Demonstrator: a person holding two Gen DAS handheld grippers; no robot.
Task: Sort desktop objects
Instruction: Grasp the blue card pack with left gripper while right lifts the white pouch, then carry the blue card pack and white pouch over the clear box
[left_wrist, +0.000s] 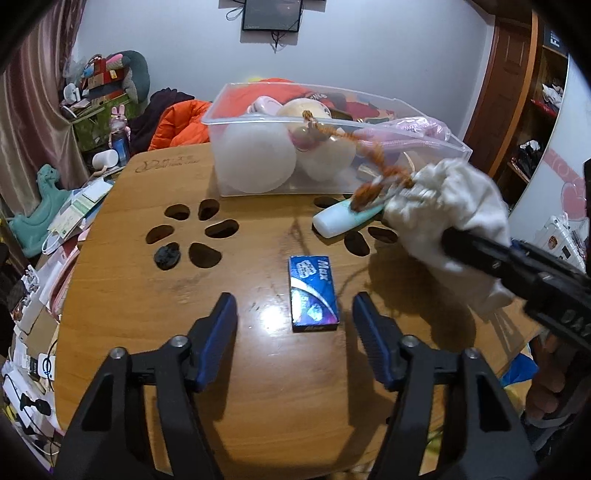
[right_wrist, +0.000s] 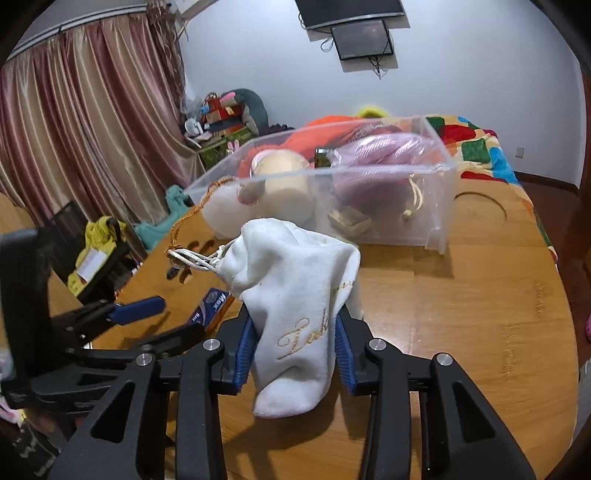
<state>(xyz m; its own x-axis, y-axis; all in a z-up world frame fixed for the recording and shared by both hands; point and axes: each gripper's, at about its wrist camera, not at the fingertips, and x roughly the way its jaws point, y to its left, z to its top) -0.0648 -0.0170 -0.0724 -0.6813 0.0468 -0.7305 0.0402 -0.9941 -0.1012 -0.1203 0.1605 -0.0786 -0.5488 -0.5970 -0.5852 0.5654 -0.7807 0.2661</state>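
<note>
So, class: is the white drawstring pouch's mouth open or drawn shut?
Drawn shut: the white drawstring pouch has its neck gathered tight by its white cord.

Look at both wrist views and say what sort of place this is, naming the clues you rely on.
Most likely a lived-in bedroom at home. A bed with a colourful patchwork blanket stands behind the wooden table, long curtains cover one wall, and a wall-mounted screen hangs above. Plush toys fill the clear plastic bin.

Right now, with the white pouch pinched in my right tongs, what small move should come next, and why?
Probably carry the white pouch forward over the clear bin and release it there. The right tongs already clamp it off the table, and the bin holds other soft things. An orange cord trails from the pouch to the bin, so move gently. The left tongs sit open near the blue box.
</note>
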